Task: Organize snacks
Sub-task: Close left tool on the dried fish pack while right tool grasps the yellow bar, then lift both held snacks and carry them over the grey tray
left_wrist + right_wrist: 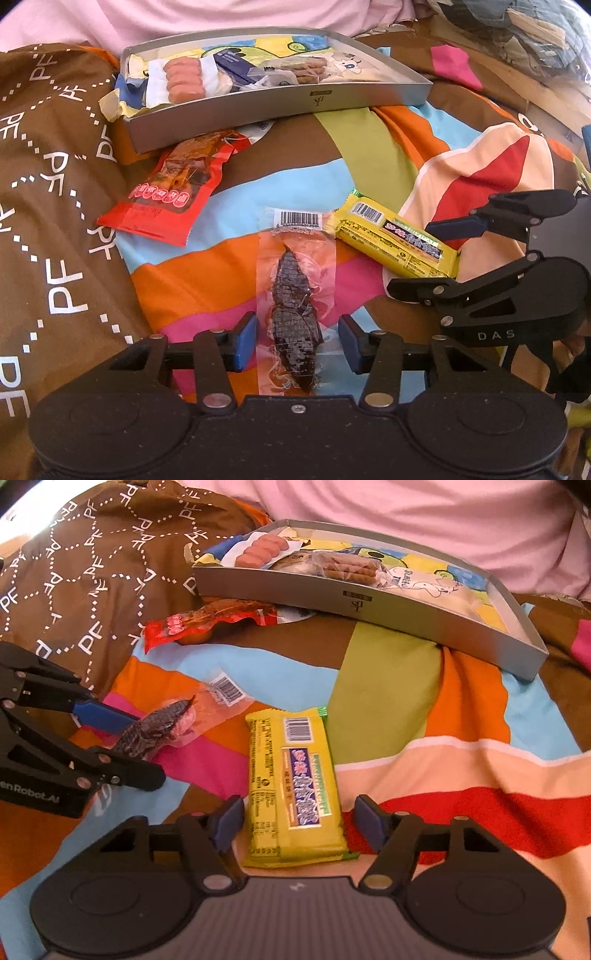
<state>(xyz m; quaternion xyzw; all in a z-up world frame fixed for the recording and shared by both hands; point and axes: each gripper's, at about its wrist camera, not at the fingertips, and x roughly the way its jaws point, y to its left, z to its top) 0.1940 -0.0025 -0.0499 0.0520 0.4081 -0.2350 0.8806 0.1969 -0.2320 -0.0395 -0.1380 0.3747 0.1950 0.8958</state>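
Left wrist view: soft, wrinkled bedspread [369, 155] in bold colour blocks of brown, orange, blue, green, pink and red, with a brown dotted "PF" print at the left. Far side: shallow rectangular grey box [295, 101], stiff matte walls, resting tilted on the fabric, already holding a clear pack of round pink sausage pieces [184, 79] and a clear pack of brown biscuits [299, 68]. Just in front of the box's near left corner: glossy red foil pouch [166, 192], crinkled, flat on the cloth. Right of centre: yellow wrapped bar [395, 236], oblong, barcode and purple label face up. Smallest item: clear plastic packet [295, 306], long and narrow, barcode at the far end, dark ridged snack inside. Left gripper [297, 345] spread wide, blue pads on either side of the clear packet, not touching. Right wrist view: right gripper [295, 825] likewise spread, straddling the near end of the yellow bar; contact with the pads cannot be told.
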